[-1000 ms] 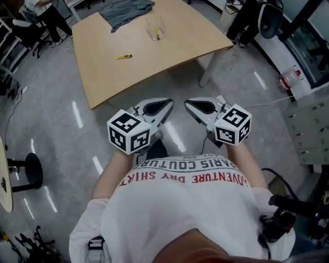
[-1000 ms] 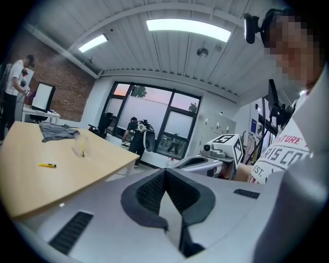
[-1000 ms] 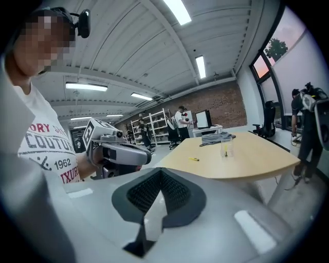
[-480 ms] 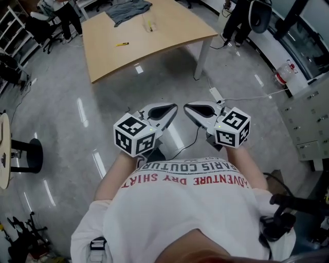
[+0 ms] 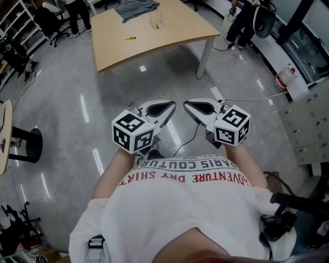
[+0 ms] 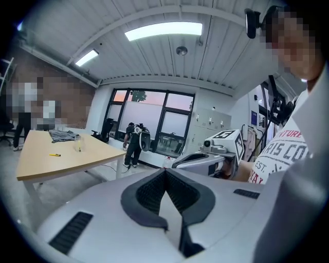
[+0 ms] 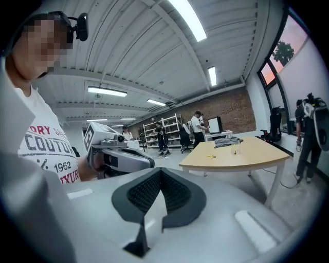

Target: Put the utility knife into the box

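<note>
Left gripper (image 5: 164,109) and right gripper (image 5: 196,109): fingers together, empty. Utility knife (image 5: 129,38) lies on desk (image 5: 169,36), well ahead of fingers.

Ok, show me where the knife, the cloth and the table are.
knife (image 5: 129,38), head view, middle of its yellow body.
cloth (image 5: 134,7), head view, middle of the grey fabric.
table (image 5: 169,36), head view, bare wooden top right of the knife.

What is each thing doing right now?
Left tongs: shut, empty.
Right tongs: shut, empty.
Knife: lying on the table, far from both tongs.
Box: on the table, knife not in it.
Cloth: crumpled on the table.
</note>
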A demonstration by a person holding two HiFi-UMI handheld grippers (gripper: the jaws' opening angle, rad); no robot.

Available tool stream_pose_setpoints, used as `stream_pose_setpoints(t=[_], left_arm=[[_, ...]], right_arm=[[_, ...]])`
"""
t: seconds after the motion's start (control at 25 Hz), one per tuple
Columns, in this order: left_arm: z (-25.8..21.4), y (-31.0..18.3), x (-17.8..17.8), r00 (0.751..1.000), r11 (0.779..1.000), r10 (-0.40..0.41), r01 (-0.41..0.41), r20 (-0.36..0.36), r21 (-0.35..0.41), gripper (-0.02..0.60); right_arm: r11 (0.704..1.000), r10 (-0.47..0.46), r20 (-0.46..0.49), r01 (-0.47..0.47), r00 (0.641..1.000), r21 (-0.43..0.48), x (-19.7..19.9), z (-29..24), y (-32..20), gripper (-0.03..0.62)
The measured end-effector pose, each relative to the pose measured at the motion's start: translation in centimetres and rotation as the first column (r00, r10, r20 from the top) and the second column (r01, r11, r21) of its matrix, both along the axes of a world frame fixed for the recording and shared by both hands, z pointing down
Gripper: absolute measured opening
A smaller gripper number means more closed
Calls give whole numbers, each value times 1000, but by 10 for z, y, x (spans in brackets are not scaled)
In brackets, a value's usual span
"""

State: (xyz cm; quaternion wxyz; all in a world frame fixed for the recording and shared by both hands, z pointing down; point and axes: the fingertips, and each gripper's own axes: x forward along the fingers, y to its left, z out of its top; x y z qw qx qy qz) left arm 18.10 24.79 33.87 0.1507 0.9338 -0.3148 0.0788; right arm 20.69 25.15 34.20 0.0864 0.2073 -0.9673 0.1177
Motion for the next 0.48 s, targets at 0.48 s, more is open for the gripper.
stream_pose_setpoints(t=[0.48], left_arm=[[-10,12,4,1000,1000,7,-7,20,20,3]], right_arm=[[1000,-6,-5,6,1000,7,6,-9,12,2]])
